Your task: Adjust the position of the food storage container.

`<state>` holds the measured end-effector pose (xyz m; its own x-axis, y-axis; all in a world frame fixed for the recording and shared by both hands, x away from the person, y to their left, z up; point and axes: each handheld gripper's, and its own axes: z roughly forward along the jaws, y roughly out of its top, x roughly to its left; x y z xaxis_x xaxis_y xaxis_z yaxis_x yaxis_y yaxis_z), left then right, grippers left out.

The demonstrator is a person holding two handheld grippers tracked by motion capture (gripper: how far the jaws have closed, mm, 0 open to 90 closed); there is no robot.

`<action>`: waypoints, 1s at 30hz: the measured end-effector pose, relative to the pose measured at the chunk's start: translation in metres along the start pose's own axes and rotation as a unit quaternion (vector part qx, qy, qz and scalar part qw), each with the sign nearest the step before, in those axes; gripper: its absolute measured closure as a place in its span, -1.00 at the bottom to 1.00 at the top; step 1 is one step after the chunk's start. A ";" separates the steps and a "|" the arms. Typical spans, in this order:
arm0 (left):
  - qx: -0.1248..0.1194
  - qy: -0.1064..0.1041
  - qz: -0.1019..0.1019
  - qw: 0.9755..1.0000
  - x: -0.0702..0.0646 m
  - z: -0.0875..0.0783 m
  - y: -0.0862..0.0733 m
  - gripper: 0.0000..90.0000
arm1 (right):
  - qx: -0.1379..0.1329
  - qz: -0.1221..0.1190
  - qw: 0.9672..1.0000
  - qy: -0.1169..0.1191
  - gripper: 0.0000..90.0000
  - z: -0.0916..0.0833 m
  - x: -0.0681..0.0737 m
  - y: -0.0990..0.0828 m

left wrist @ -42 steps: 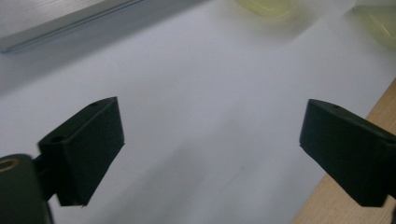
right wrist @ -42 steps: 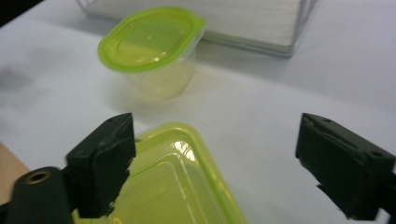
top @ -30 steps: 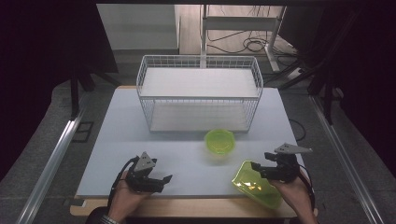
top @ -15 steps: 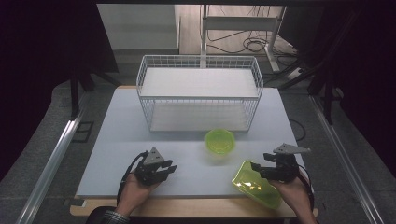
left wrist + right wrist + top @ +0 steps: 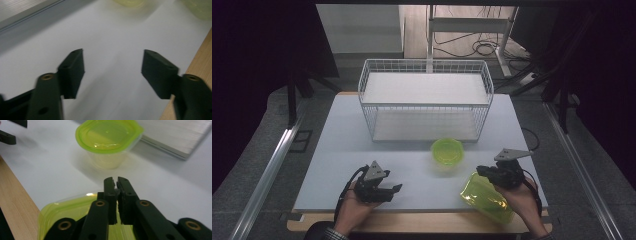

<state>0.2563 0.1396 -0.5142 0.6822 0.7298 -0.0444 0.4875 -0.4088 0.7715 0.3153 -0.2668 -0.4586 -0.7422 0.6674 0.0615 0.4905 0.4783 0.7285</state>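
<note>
A small round tub with a yellow-green lid [image 5: 447,151] stands mid-table, in front of the wire basket. It also shows ahead of my right gripper [image 5: 110,142]. A flat yellow-green lid [image 5: 484,197] lies tilted at the table's front right, under my right gripper [image 5: 480,170]. The right jaws [image 5: 116,182] have just been closing and now stand together over that lid [image 5: 65,212]; whether they pinch its rim I cannot tell. My left gripper [image 5: 391,191] rests at the front left, its jaws [image 5: 112,72] apart over bare white table.
A white wire basket [image 5: 425,100] with a shelf stands at the back of the white table [image 5: 337,150]. A wooden edge [image 5: 422,222] runs along the front. Cables and a stand lie on the floor beyond.
The left hand has turned its gripper and shifted slightly to the right. The right hand stays over the flat lid.
</note>
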 end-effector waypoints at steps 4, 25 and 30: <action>-0.005 0.010 -0.009 1.000 -0.001 -0.005 -0.003 -0.75 | 0.002 -0.014 1.000 0.016 0.97 0.016 0.003 0.018; 0.012 0.044 0.035 0.998 -0.007 -0.012 -0.019 -0.89 | 0.051 -0.080 0.994 0.056 0.98 0.114 0.045 0.106; 0.014 0.044 0.036 0.998 -0.007 -0.012 -0.019 -0.89 | 0.067 -0.088 0.993 0.050 0.98 0.130 0.047 0.110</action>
<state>0.2353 0.1490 -0.5212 0.6664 0.7425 0.0682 0.4537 -0.4764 0.7532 0.3941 -0.1081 -0.4643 -0.8602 0.5097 0.0139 0.4006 0.6587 0.6369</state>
